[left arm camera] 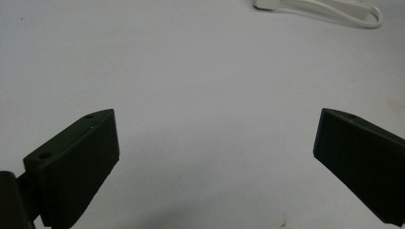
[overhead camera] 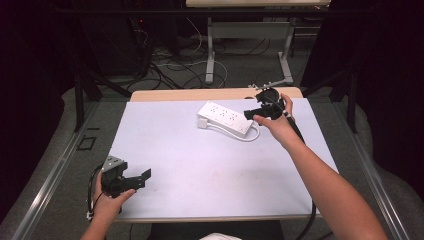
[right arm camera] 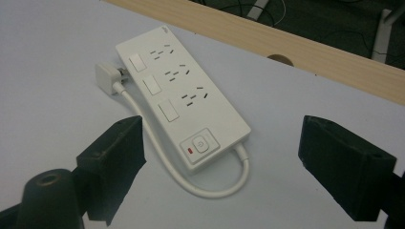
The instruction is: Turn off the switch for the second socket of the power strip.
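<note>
I saw one white power strip (overhead camera: 226,118) lying flat on the surface (overhead camera: 200,165), near the far side. It was a long plastic box with smooth sides and rounded corners. In the right gripper view I counted three sets of plug holes on the power strip (right arm camera: 184,93), three flat white switches (right arm camera: 153,85) beside them, and one square button (right arm camera: 200,144) with a tiny red light at the end. One round white cord (right arm camera: 191,183) looped out of that end and ran back to one small white plug (right arm camera: 106,77). The surface was covered in a smooth pale sheet, with a strip of light wood (right arm camera: 296,50) at the back. My right claw (overhead camera: 256,113) was spread wide just beside the strip, holding nothing. My left claw (overhead camera: 140,178) was spread wide too, near the front left corner, well apart from the strip.
</note>
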Demonstrator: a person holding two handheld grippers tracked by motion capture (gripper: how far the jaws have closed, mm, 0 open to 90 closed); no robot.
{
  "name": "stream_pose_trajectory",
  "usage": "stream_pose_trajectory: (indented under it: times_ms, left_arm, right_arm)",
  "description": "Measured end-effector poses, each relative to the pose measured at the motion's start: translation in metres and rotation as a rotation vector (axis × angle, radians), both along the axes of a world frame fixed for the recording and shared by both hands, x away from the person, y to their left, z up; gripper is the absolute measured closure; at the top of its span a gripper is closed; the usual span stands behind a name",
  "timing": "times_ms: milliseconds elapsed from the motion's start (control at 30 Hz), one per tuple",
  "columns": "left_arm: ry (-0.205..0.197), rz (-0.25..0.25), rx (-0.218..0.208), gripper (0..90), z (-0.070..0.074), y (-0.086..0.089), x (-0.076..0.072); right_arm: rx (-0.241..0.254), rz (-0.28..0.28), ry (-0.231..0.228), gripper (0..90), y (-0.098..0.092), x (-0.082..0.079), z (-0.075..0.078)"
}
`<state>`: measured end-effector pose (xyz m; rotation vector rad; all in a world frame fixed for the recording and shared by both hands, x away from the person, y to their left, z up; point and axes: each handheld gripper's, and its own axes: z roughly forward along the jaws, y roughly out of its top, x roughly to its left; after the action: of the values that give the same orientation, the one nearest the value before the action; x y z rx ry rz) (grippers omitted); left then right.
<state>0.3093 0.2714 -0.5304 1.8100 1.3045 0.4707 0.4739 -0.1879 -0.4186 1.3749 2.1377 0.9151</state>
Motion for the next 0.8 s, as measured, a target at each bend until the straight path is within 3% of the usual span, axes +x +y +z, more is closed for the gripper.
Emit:
stream_pose_trajectory:
  times_ms: [367, 800]
  left_arm:
    - [0.002, 0.0, 0.002, 1.3, 0.0, 0.0, 0.0]
    - [0.003, 0.003, 0.0, 1.4, -0.001, 0.001, 0.0]
  right_arm:
    - [-0.01, 0.038, -0.054, 24.8, 0.007, 0.013, -0.001]
    - [0.003, 0.09, -0.078, 34.6, 0.023, 0.029, -0.009]
